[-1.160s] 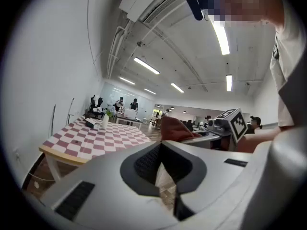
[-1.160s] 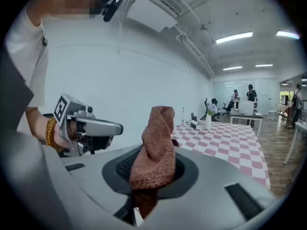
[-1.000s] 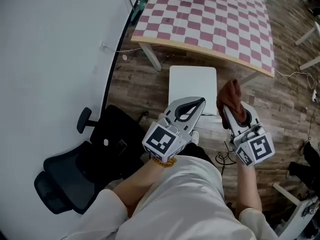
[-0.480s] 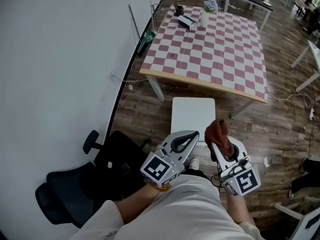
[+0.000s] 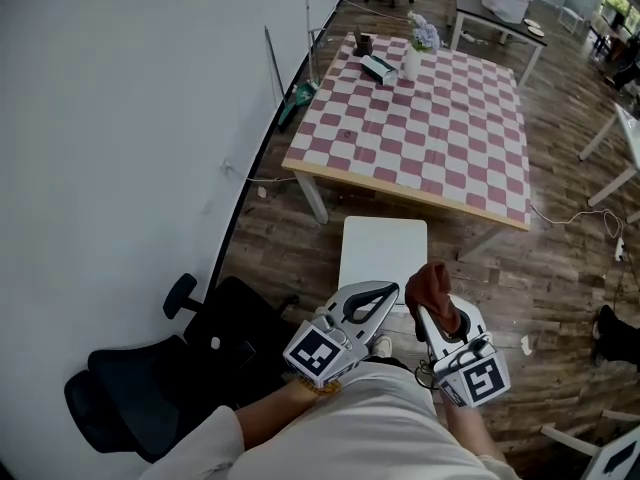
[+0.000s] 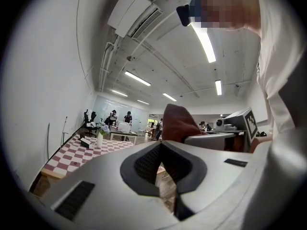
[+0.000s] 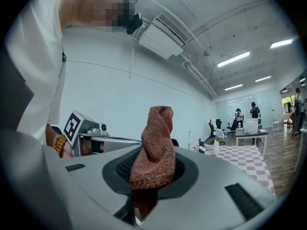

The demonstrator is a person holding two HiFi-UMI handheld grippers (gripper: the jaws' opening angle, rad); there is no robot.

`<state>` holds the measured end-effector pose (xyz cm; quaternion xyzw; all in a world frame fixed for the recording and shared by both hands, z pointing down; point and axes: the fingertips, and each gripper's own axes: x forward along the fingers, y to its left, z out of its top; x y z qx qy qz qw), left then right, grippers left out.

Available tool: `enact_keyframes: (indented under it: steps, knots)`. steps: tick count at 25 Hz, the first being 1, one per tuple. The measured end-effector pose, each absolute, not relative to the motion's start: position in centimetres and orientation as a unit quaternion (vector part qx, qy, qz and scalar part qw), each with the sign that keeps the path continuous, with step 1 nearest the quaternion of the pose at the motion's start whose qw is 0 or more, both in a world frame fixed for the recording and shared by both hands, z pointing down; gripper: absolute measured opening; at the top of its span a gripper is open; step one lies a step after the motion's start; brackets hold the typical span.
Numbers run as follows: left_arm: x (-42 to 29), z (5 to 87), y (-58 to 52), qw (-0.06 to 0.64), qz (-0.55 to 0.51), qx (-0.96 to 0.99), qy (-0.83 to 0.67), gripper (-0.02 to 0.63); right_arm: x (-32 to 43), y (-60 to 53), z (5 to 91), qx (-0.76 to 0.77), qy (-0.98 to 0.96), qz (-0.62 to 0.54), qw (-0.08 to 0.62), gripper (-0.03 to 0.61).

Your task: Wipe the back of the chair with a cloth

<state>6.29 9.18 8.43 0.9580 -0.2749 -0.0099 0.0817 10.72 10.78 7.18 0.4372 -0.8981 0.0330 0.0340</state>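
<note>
My right gripper (image 5: 424, 311) is shut on a brown cloth (image 5: 432, 288) that bunches up above its jaws. In the right gripper view the cloth (image 7: 156, 143) stands up from the closed right gripper (image 7: 144, 169). My left gripper (image 5: 386, 290) is shut with nothing in it; its jaws meet in the left gripper view (image 6: 161, 148), with the cloth (image 6: 177, 123) showing beyond. Both are held close to my chest. A black office chair (image 5: 150, 388) stands at the lower left by the wall. A white chair seat (image 5: 383, 248) lies just ahead of the grippers.
A pink-and-white checked table (image 5: 420, 118) stands beyond the white seat, with a vase of flowers (image 5: 413, 58) and a small box (image 5: 378, 68) at its far end. A white wall (image 5: 120, 118) runs along the left. Cables lie on the wood floor (image 5: 570, 258).
Both grippers have moved down the picture and nearer my body, and more of the table and room shows. The cloth stays in the right gripper.
</note>
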Motion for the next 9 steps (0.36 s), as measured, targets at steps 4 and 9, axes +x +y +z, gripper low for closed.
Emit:
enact_keyframes:
  steps: [4, 9]
  knots:
    - [6.32, 8.50, 8.83, 0.092, -0.010, 0.956, -0.278, 0.011, 10.59, 10.47, 7.34, 0.438, -0.898, 0.033, 0.033, 0.080]
    - [6.12, 8.50, 8.23, 0.092, -0.006, 0.956, -0.279, 0.011, 10.40, 9.85, 7.25, 0.439, -0.897, 0.030, 0.030, 0.080]
